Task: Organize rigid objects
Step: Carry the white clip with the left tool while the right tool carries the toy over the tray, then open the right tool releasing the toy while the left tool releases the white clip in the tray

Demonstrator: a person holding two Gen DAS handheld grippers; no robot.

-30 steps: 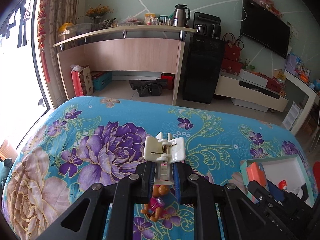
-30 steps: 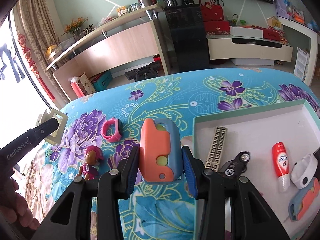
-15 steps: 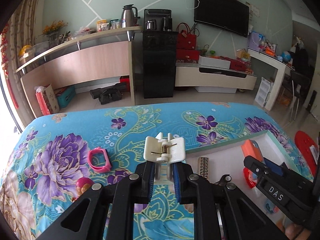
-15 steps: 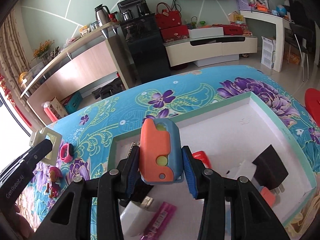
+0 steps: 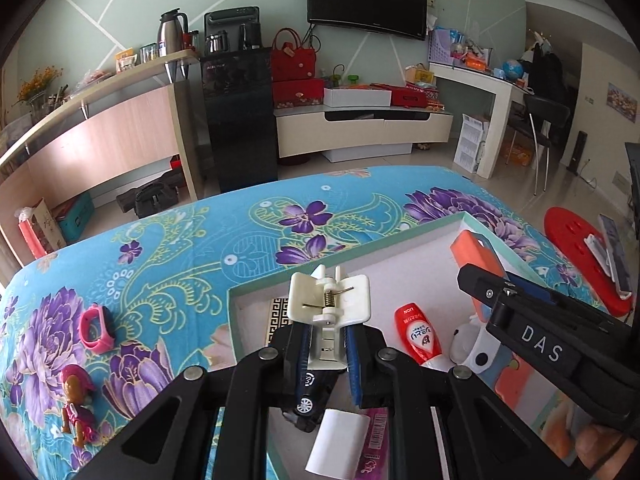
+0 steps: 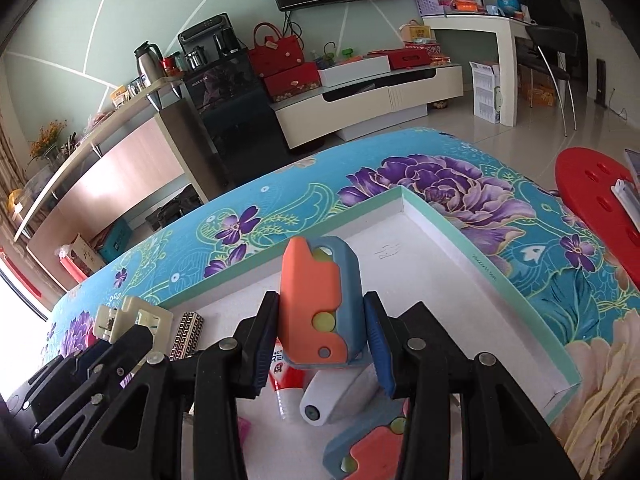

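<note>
My left gripper (image 5: pixel 326 344) is shut on a white spring clip (image 5: pixel 329 300) and holds it above the left part of the white box with a mint-green rim (image 5: pixel 344 258). My right gripper (image 6: pixel 320 336) is shut on an orange-and-blue toy (image 6: pixel 318 300) and holds it above the same box (image 6: pixel 448 236). The left gripper with the clip also shows in the right wrist view (image 6: pixel 132 318). In the box lie a red tube (image 5: pixel 418 334), a patterned bar (image 5: pixel 276 320), a dark toy car (image 5: pixel 310 394), a white roller (image 6: pixel 332 400) and a second orange-and-blue toy (image 6: pixel 372 446).
A pink watch (image 5: pixel 96 330) and a small doll (image 5: pixel 78 404) lie on the floral cloth (image 5: pixel 160 264) left of the box. A red stool (image 6: pixel 596 204) stands to the right of the table. Shelves and a TV cabinet stand far behind.
Both grippers have moved to the right with their loads, from over the cloth to over the box. The watch and doll now lie to the left of my left gripper.
</note>
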